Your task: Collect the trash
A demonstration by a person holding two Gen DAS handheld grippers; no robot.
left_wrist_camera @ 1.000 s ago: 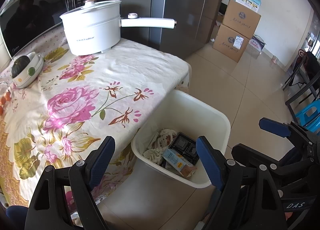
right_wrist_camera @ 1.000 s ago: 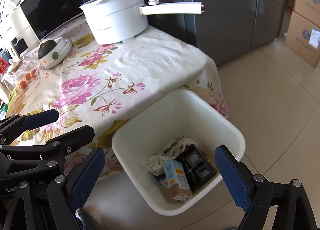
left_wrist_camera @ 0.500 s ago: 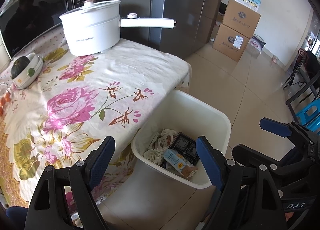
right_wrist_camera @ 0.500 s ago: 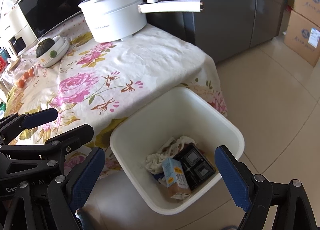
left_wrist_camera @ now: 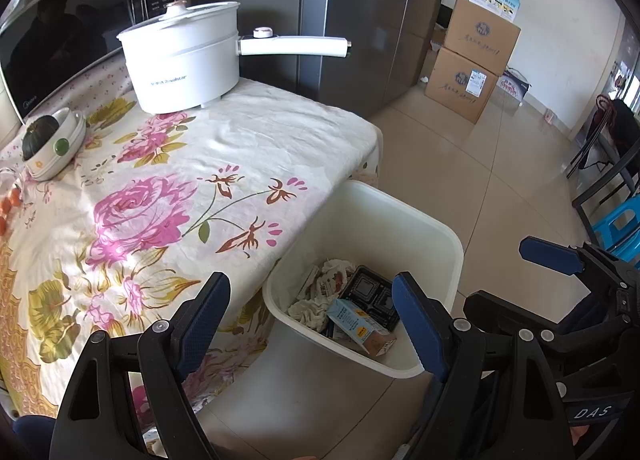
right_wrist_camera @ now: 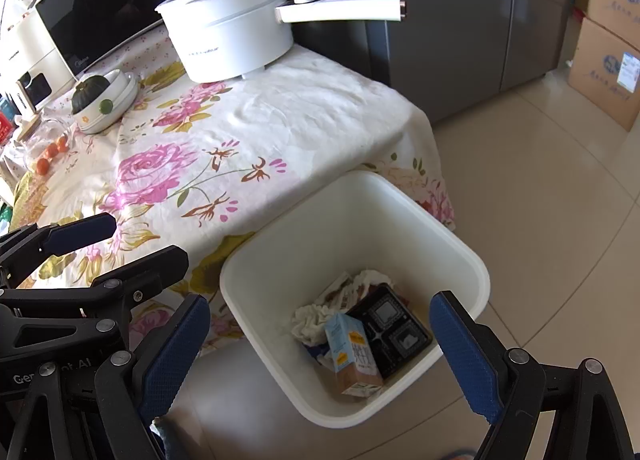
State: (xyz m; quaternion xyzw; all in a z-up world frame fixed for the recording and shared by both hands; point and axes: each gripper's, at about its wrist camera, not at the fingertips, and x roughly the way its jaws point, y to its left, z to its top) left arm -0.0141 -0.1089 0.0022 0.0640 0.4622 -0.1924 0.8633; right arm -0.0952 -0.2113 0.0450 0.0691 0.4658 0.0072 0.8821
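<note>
A white trash bin stands on the floor against the table's corner. Inside lie a blue and orange carton, a black plastic tray and crumpled white paper. My left gripper is open and empty, held above the bin's near left side. My right gripper is open and empty, held above the bin. Each gripper also shows at the edge of the other's view.
The table has a floral cloth with a white electric pot, a bowl with a dark squash, small oranges and a microwave. A grey fridge stands behind. Cardboard boxes and chairs stand on the tiled floor.
The right gripper's view has shifted slightly, the bin sitting a little higher and more to the right. The left gripper has barely moved. Both stay open.
</note>
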